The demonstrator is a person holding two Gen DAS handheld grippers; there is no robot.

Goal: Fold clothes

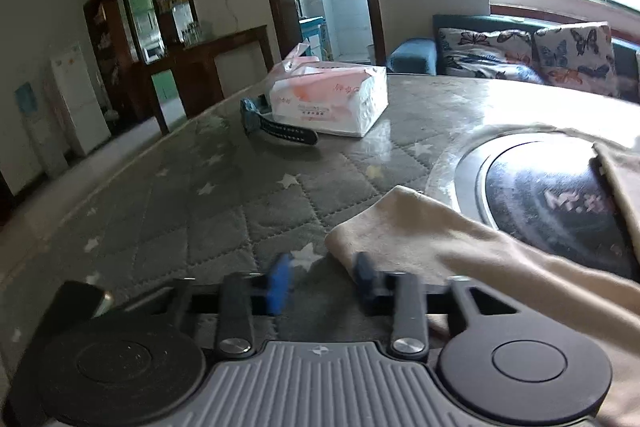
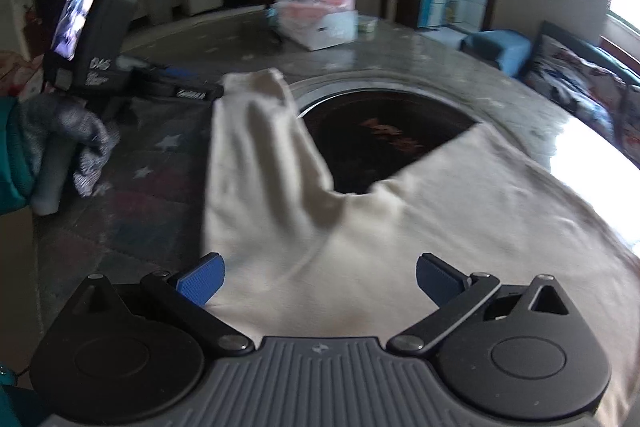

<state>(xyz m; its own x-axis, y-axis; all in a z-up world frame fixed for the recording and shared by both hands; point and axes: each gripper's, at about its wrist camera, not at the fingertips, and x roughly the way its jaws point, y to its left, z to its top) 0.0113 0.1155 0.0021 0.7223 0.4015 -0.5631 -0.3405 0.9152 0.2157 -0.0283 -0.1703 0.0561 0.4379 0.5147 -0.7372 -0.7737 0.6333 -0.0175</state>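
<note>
A cream garment (image 2: pixel 400 227) lies spread on the round table, partly over a black round hob (image 2: pixel 380 139) set in the table's middle. One sleeve (image 2: pixel 256 131) stretches away to the left. My right gripper (image 2: pixel 318 281) is open wide just above the garment's near part, holding nothing. My left gripper (image 1: pixel 322 281) is partly open at the end of that sleeve (image 1: pixel 420 239), its right finger (image 1: pixel 366 277) against the cloth edge; nothing is gripped. The left gripper also shows in the right wrist view (image 2: pixel 216 91), at the sleeve's tip.
A pink and white tissue pack (image 1: pixel 332 99) and a dark watch (image 1: pixel 276 129) lie on the far side of the grey star-patterned table cover (image 1: pixel 180 219). A sofa with butterfly cushions (image 1: pixel 528 55) stands behind the table. A gloved hand (image 2: pixel 68 143) holds the left gripper.
</note>
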